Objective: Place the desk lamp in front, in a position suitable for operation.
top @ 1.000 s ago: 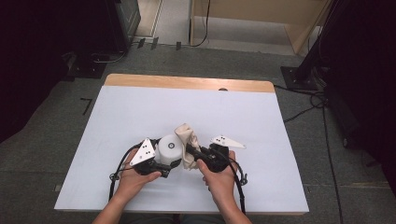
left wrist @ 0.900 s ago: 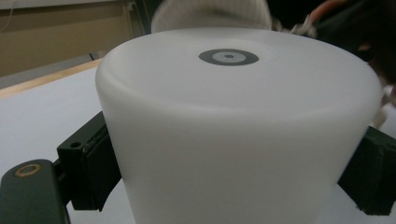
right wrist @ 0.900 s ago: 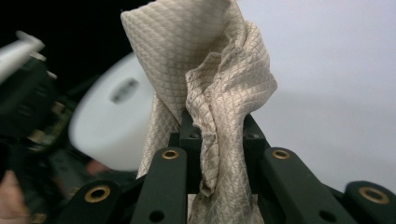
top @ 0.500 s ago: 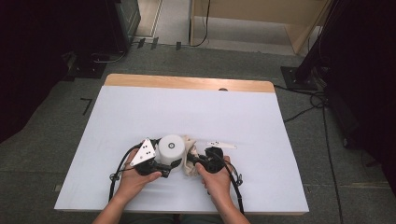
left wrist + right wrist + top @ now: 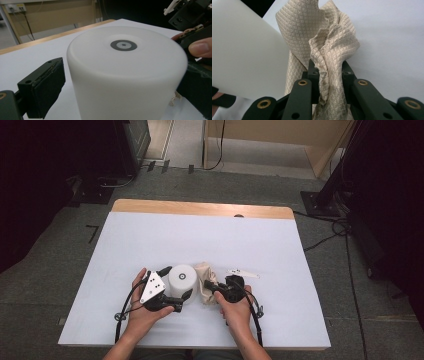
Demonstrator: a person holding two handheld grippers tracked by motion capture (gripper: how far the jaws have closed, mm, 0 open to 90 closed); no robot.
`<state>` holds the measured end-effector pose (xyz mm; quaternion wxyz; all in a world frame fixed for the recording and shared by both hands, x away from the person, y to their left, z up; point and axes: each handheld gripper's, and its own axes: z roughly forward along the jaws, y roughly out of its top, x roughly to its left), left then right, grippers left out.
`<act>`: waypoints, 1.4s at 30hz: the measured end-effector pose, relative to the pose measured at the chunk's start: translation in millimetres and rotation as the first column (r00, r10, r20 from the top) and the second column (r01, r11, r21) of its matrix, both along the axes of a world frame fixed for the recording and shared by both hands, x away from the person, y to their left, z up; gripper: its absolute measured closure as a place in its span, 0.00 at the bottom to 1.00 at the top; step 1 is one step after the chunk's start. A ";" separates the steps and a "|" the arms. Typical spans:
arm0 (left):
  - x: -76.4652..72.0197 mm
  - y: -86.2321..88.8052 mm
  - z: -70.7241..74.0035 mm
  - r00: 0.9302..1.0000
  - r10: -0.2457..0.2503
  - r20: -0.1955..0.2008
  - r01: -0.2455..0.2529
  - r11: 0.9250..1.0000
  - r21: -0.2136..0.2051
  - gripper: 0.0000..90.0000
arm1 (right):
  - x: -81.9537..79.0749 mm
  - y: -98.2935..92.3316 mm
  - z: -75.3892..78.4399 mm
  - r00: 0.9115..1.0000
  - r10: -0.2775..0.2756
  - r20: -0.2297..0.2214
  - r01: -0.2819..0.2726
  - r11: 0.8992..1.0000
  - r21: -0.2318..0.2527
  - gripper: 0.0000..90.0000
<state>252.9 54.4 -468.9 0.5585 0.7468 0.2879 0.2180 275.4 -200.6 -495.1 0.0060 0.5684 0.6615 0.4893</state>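
High view. The left gripper (image 5: 176,285) straddles a white cylinder (image 5: 182,278) standing upright on the table (image 5: 150,240); one jaw lies beyond the cylinder, the other on its near side, so the cylinder stands between the fingers. The right gripper (image 5: 210,288) lies just to the right, its jaws drawn in on a beige quilted cloth (image 5: 203,279) bunched against the cylinder's right flank. A small white strip (image 5: 243,273) lies on the table beyond the right hand.

Left gripper view. The cylinder (image 5: 125,75), with a grey ring at the centre of its top, stands between the fingers. The left pad (image 5: 46,92) stands just beside its wall with a thin gap visible; contact on the far side cannot be told. The jaws are wide, bracketing rather than visibly pressing.

Right gripper view. The fingers (image 5: 313,71) are narrow and clamped on a gathered fold of the cloth (image 5: 324,50), which rises ahead of the fingertips; the cylinder's wall (image 5: 244,55) lies close to their left.

Step in hand, as judged: wiping the steadied cylinder with the cloth. The next move calls for keeping the pinch firm, pressing the cloth to the wall and sweeping around it, while the left jaws hold the cylinder from sliding or tipping.
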 end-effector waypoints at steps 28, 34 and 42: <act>9.1 -10.9 3.1 0.999 -0.009 -0.049 0.012 0.998 0.068 0.10 | 0.3 -4.0 3.0 1.000 -0.013 0.015 0.013 1.000 0.005 0.86; 23.3 -0.1 2.5 0.983 -0.181 -0.007 0.182 0.983 0.013 0.10 | 0.2 -5.1 5.3 1.000 -0.015 0.023 0.015 1.000 0.008 0.86; 33.1 4.1 -5.6 0.967 -0.252 -0.039 0.252 0.968 -0.001 0.10 | 0.4 -5.2 5.5 1.000 -0.015 0.018 0.015 1.000 0.012 0.86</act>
